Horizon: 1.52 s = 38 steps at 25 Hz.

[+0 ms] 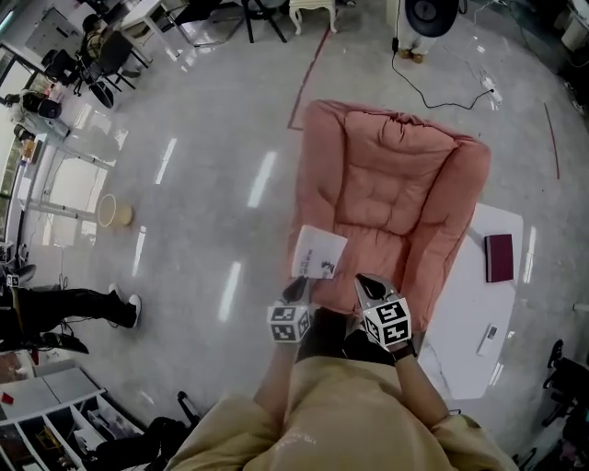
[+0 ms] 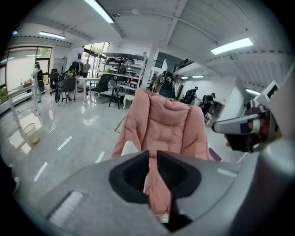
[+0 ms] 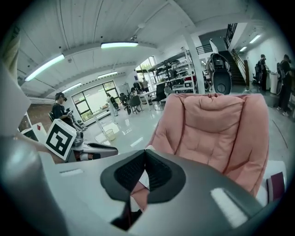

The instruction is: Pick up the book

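Observation:
A white book [image 1: 318,251] lies open-faced on the front left corner of a pink padded recliner [image 1: 396,184]. In the head view my left gripper [image 1: 296,290] hovers just in front of the book's near edge, apart from it. My right gripper [image 1: 364,281] is beside it, over the chair's front edge. In the left gripper view the jaws [image 2: 153,154] stand slightly apart with nothing between them, and the book [image 2: 129,147] peeks out above the left jaw. The right gripper [image 3: 145,151] has its tips touching, empty, facing the recliner [image 3: 216,129].
A white low table [image 1: 469,304] stands right of the chair, bearing a maroon book [image 1: 498,257] and a small white device [image 1: 489,338]. A fan [image 1: 428,14] and its cable sit behind the chair. A person's legs [image 1: 74,308] and a small basket [image 1: 114,212] are at the left.

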### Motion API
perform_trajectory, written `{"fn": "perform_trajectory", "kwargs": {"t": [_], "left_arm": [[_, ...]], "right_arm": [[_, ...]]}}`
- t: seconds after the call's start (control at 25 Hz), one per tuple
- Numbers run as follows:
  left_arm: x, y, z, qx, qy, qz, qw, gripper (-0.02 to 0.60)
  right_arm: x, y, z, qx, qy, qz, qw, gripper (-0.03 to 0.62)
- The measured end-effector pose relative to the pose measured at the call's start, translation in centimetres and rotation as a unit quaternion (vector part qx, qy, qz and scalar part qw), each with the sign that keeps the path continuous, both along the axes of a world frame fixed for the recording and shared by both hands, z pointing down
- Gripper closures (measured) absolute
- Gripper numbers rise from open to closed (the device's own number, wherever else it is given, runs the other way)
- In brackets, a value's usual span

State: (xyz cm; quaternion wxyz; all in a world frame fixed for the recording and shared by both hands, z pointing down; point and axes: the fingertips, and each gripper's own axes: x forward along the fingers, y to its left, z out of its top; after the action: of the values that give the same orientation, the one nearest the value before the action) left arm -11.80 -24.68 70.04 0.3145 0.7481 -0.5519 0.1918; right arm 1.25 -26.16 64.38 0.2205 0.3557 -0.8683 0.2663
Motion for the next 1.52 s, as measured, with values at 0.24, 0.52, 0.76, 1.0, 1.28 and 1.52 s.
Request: {"fn": "perform_trajectory", "kwargs": {"t": [0.24,0.52,0.76,1.0,1.28,1.52], "left_arm": [[-1.6,-1.2,6.5,-0.053,-0.033,0.029,0.9976,0.452],[-4.5,-3.0,13.7,-0.113,-0.052,0.052,0.9909,0.306],[-6.2,-5.9,17.0,-0.134,-0.035,0.063,0.9883,0.307],[-5.2,-7.4,19.4,-0.155,-0.023,0.112,0.9813,0.368],[-2.7,-7.9,19.8,-0.161,-0.022,0.162,0.9732,0.482],[-0.4,-8.4,21.8,-0.182,-0.015,0.166,0.9692,0.482]], "right_arm": [[-0.6,-1.0,5.0,-0.051,0.027,0.009,0.998,0.588],[-2.0,-0.7,7.8,-0.081,0.055,-0.005,0.995,0.588],[-3.5,-1.0,9.6,-0.097,0.066,-0.013,0.993,0.588],[-3.9,-1.3,11.9,-0.111,0.091,-0.013,0.990,0.589],[-4.6,-1.3,12.8,-0.122,0.095,-0.008,0.988,0.589],[-4.1,-0.8,13.6,-0.132,0.096,0.008,0.987,0.588]]}}
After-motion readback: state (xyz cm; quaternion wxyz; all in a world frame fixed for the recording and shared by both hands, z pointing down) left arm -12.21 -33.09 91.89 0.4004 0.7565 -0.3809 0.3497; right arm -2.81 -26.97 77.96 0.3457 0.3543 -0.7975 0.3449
